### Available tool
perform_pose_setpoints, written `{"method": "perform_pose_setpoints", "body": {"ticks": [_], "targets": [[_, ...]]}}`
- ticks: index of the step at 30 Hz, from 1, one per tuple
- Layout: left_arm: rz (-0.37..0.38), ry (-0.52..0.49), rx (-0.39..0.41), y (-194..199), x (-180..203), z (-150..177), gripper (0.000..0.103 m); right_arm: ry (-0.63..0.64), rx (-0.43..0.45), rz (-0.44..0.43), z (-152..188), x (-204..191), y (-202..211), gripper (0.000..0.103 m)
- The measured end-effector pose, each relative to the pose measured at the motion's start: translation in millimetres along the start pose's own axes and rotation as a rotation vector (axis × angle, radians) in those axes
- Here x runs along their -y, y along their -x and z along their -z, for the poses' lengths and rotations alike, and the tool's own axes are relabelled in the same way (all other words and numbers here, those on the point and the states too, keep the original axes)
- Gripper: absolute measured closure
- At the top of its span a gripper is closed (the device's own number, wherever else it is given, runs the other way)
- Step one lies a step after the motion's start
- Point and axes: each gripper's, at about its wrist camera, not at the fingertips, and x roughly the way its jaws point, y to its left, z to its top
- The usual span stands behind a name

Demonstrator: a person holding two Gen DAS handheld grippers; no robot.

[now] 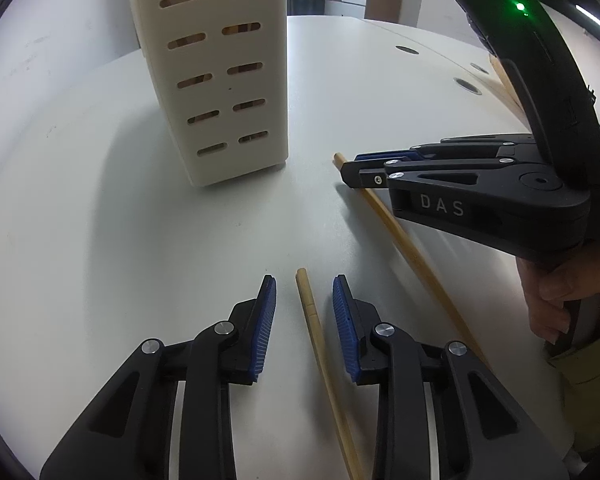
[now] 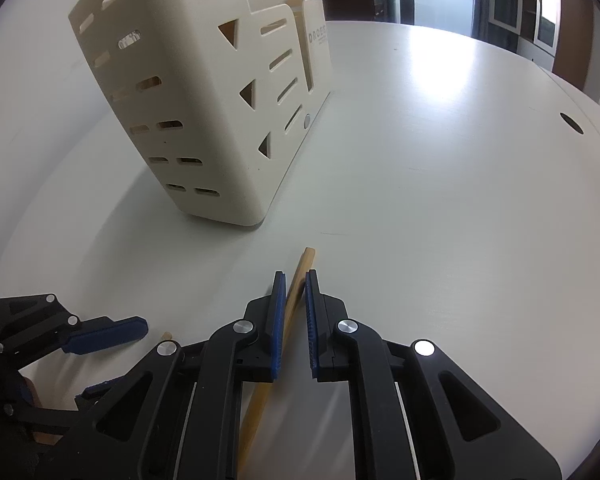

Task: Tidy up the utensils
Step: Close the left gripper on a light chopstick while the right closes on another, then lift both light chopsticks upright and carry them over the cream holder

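The worktop (image 1: 100, 220) is a smooth white surface with dark round holes toward the upper right of the frame. A cream slotted utensil rack (image 1: 216, 80) stands on it at upper centre. Two wooden chopsticks lie flat on it: one (image 1: 320, 344) at lower centre, another (image 1: 404, 248) to its right.

Both grippers, left (image 1: 304, 292) and right (image 2: 296, 280), are black with ribbed blue pads (image 1: 266, 328) and silver screws (image 1: 223, 328). "DAS" marks the right one; a green light (image 1: 520, 7) glows above.
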Motion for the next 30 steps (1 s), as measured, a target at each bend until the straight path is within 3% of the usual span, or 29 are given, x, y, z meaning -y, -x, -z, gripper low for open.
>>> {"method": "perform_pose_setpoints", "body": {"ticks": [5, 14, 22, 30], "targets": [[-0.031, -0.025, -0.001, -4.6, -1.2, -0.9, 0.096, 0.015, 0.001, 0.015, 4.5, -13.9, 0.3, 0.092], [-0.032, -0.005, 0.009, 0.2, -5.0, -5.7, 0.098, 0.002, 0.0, -0.026, 5.2, -19.0, -0.1, 0.096], [0.01, 0.058, 0.161, 53.9, -23.5, -2.4, 0.098, -0.011, 0.106, -0.059, -0.7, -37.2, 35.3, 0.096], [-0.024, 0.119, 0.262, 94.3, -42.7, -9.0, 0.098, 0.011, 0.191, -0.077, 3.7, -58.3, 70.9, 0.096]]}}
